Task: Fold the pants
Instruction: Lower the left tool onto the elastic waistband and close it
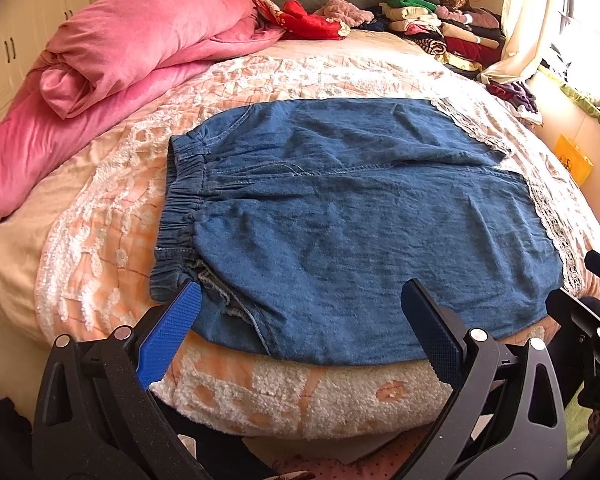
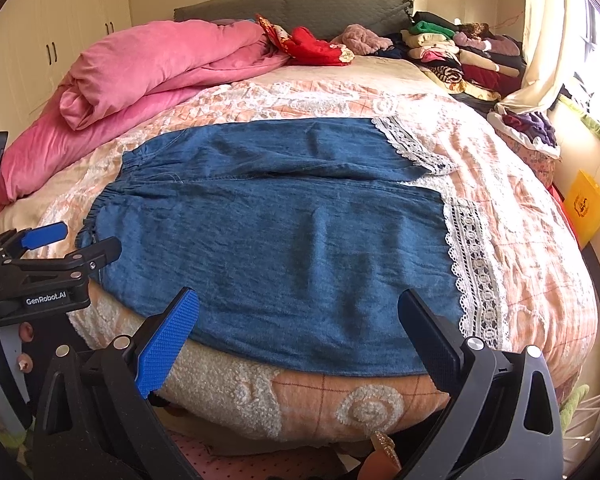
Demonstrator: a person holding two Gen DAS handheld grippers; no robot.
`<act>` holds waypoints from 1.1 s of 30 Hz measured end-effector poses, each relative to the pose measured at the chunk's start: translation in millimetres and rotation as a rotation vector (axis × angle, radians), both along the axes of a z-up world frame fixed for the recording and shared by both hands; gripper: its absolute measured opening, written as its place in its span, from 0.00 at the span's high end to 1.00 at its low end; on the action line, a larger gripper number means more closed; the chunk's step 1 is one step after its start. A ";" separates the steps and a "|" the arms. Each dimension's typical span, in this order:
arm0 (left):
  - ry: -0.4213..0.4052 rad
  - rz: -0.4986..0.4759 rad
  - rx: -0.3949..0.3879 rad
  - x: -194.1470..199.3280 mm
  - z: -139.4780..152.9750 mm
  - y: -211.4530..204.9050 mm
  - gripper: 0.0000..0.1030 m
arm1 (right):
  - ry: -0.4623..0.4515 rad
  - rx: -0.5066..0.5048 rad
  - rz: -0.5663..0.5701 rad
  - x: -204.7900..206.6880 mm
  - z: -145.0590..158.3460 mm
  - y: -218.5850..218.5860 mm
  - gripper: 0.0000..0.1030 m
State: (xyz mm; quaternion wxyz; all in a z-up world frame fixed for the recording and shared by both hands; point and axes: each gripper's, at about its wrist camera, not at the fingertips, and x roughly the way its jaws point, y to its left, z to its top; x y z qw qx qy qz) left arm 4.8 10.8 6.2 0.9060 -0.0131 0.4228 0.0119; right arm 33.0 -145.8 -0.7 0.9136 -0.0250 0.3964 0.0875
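The blue denim pants (image 1: 340, 208) lie flat in the middle of the frame on the nubby peach bedspread (image 1: 100, 216), gathered waistband to the left, white lace hems (image 2: 472, 264) to the right. The left gripper (image 1: 300, 300) and right gripper (image 2: 298, 306) gape wide over the near edge, holding nothing. A soft pink quilt (image 1: 120, 64) is bunched at upper left.

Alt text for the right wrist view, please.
Blue pants with lace hems lie flat on a bed, unfolded. The open right gripper hovers at their near edge; the open left gripper is at the waistband.
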 end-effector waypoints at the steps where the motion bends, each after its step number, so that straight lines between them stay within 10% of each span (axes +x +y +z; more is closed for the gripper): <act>1: 0.003 0.001 -0.002 3.2 -0.7 1.6 0.09 | 0.001 -0.005 0.004 2.1 -0.7 1.7 0.04; 33: 0.052 0.194 0.020 131.9 -12.5 110.7 0.09 | 0.025 -0.087 0.243 205.4 8.2 89.4 0.04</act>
